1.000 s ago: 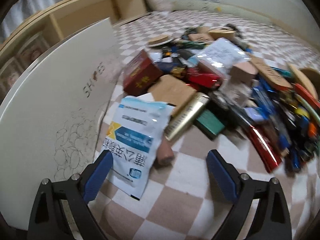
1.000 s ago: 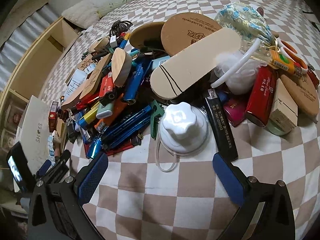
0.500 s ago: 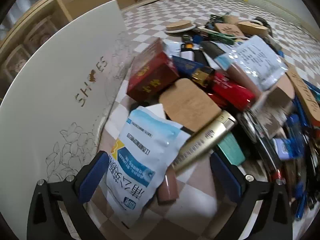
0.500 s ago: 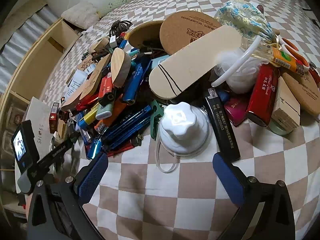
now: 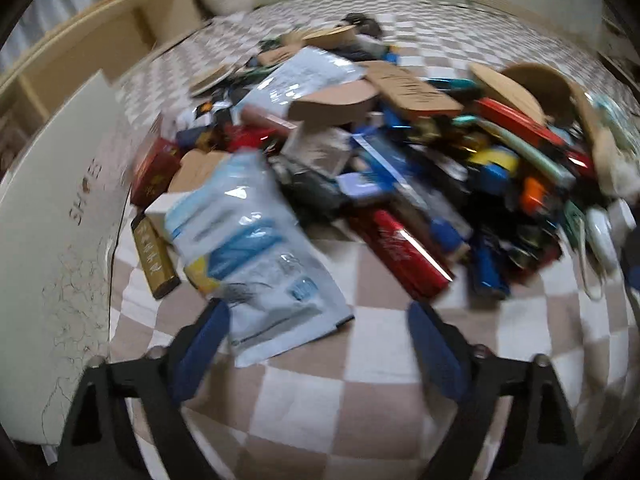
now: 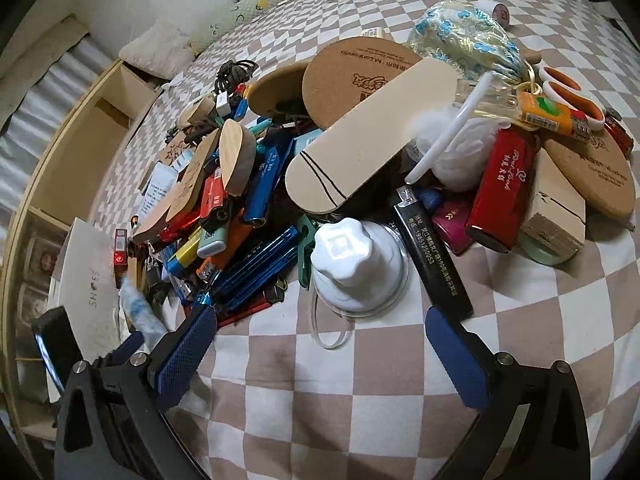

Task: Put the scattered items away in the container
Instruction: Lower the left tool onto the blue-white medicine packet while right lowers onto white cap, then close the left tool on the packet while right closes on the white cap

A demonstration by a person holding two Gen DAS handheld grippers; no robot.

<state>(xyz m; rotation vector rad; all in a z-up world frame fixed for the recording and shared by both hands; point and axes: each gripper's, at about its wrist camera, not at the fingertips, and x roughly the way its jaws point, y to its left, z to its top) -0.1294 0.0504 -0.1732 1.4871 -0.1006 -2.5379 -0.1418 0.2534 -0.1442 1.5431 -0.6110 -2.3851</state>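
Observation:
A big pile of scattered items lies on a checkered cloth. In the left wrist view, my left gripper (image 5: 316, 332) is open and empty; a blue-and-white plastic packet (image 5: 256, 256) lies just ahead of its left finger, beside a gold lighter (image 5: 154, 258) and a red box (image 5: 154, 168). The white shoe box (image 5: 52, 240) stands at the left. In the right wrist view, my right gripper (image 6: 320, 344) is open and empty, just short of a white domed cap (image 6: 352, 264) and a black lighter (image 6: 432, 256). The shoe box (image 6: 90, 280) shows at far left.
The pile holds cork coasters (image 6: 356, 76), a wooden board (image 6: 372, 140), red (image 6: 500, 192) and blue (image 6: 260, 184) lighters, scissors (image 6: 568, 96) and a patterned pouch (image 6: 460, 36). A wooden shelf unit (image 6: 68, 152) runs along the left. Bare checkered cloth (image 6: 360, 400) lies in front of both grippers.
The left gripper has swung right and back, so the pile's right side now shows; the view is blurred. The plastic packet has shifted and now lies in front of the left finger. The right gripper has barely moved.

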